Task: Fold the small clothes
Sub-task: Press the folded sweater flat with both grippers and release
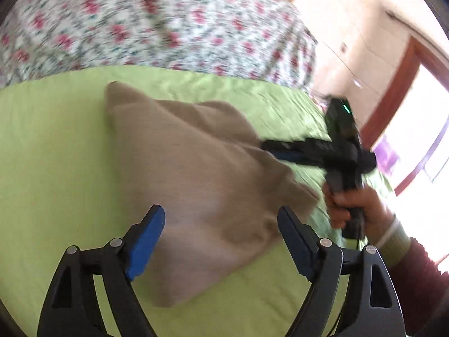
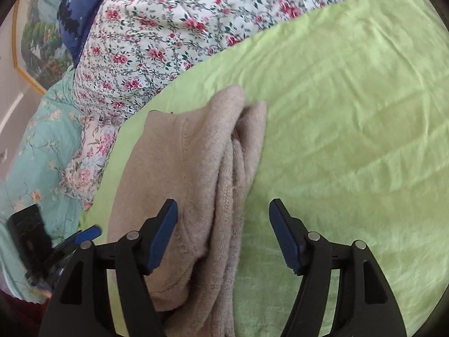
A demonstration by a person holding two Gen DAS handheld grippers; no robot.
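A soft, light, beige terry-cloth garment (image 2: 190,185), folded in limp layers, lies on the green bedsheet (image 2: 350,129); both hand-held grippers (image 1: 221,241) (image 2: 223,236) gape wide above it, best pinching its thick folded edge.

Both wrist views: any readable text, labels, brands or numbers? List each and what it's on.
None readable in either view.
Right gripper: body carries a lit green indicator, no legible characters; the view is motion-blurred.
Beige garment, green sheet, floral quilt: patterns only, no print.
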